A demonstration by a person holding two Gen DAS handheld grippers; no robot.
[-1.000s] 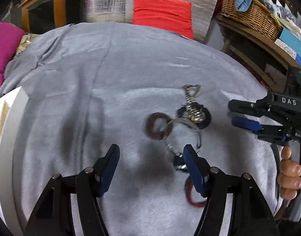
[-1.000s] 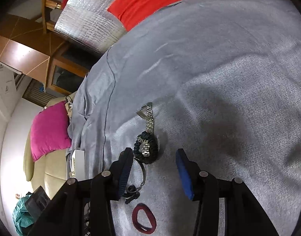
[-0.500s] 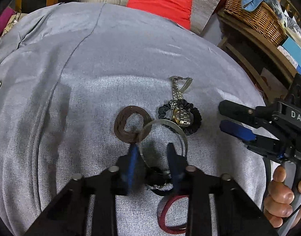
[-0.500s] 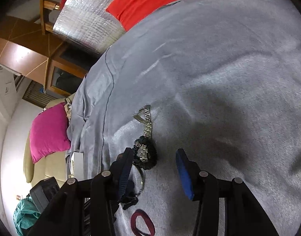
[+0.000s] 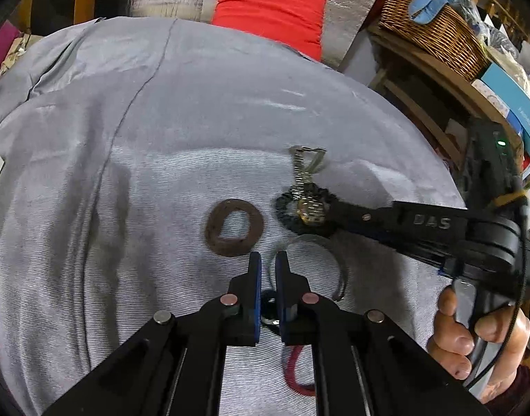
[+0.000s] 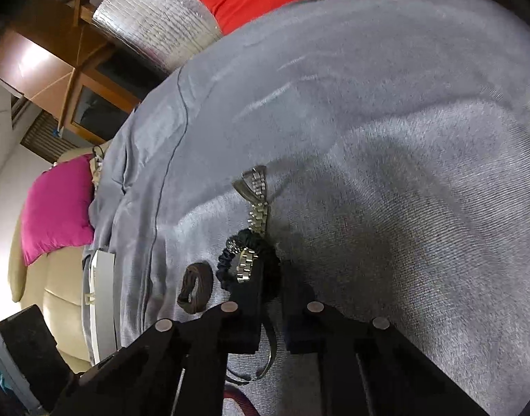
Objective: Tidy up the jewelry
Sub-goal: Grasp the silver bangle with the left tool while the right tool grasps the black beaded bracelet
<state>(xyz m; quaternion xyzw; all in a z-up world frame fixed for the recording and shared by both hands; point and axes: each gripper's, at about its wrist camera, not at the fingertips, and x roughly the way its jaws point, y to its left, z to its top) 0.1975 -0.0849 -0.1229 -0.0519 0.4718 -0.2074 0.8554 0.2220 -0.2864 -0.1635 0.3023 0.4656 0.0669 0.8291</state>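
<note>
Both pairs of jaws are seen drawn nearly together. From the left wrist, the left gripper (image 5: pixel 267 260) is closed on the thin metal bangle (image 5: pixel 329 260), mid-blanket (image 5: pixel 91 173). From the right wrist, the right gripper (image 6: pixel 272 270) is clamped on the black braided bracelet (image 6: pixel 227 267); the watch (image 6: pixel 258 208) is seen lying straight ahead, band pointing away.

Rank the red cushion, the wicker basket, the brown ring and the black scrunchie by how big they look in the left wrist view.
1. Red cushion
2. Wicker basket, close to the cushion in apparent size
3. Brown ring and black scrunchie: these look alike, and the right gripper hides part of the scrunchie, so no ranking between them.
</note>
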